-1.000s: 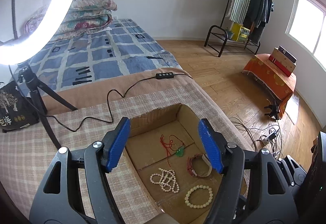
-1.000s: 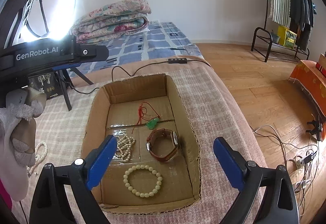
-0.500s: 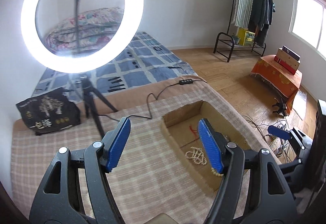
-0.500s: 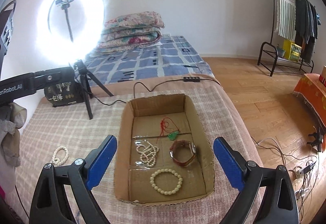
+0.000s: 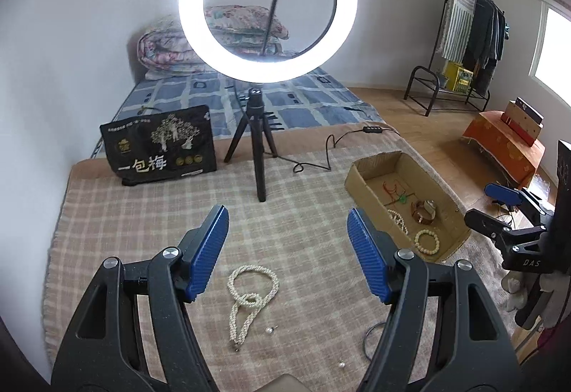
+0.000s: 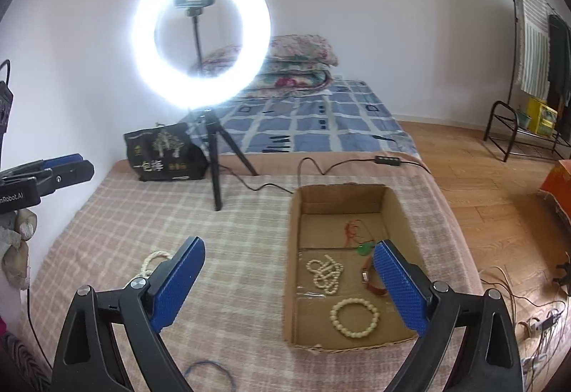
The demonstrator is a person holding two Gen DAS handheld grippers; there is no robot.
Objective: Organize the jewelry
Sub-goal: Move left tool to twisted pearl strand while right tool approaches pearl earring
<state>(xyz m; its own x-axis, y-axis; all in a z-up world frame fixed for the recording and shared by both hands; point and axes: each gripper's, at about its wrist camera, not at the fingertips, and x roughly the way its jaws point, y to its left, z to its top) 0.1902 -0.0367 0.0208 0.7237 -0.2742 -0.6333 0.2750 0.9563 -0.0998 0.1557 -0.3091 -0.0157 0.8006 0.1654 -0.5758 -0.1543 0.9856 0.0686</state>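
I take the shallow brown cardboard tray on the checked beige blanket as my landmark.

Left gripper: pitched downward over the blanket, well to the left of the tray. Its blue ribbed pads stand wide apart with nothing between them. Below the gap, on the blanket, lies a twisted white pearl necklace, left of the tray and apart from it; two loose pearl studs sit near its lower end.

Right gripper: also tilted downward, hovering at the tray's near left corner. Pads spread wide, empty. Its right pad hides part of the brown leather watch inside the tray.

Tray contents: red cord with green pendant toward the far side, a small white pearl strand mid-tray, a cream bead bracelet nearest me.

A lit white ring light on a black tripod stands beyond the tray's left side.
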